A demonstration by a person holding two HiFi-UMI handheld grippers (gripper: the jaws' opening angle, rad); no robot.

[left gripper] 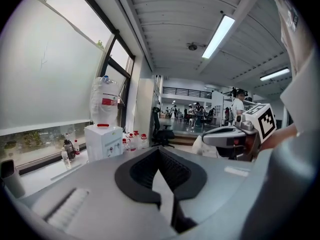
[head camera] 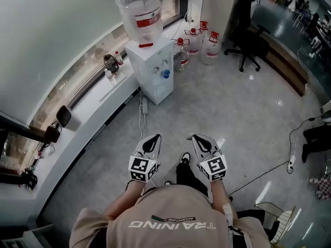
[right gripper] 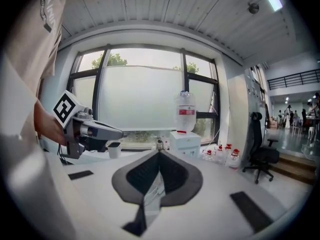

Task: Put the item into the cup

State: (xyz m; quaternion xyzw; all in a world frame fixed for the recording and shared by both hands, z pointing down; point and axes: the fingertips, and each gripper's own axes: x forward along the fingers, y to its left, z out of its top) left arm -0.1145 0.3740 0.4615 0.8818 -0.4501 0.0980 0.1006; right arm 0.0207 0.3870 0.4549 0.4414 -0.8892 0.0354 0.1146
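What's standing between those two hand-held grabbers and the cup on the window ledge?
Nothing visible does. Only bare floor separates the left gripper and right gripper from the cup on the ledge. Both grippers are shut.

Glossy, polished grey floor, stone-like. Smooth white plastic water dispenser, clear ribbed plastic bottle on top. Matt grey plastic shell on left gripper, black ridged pads inside. Matt beige cloth shirt.
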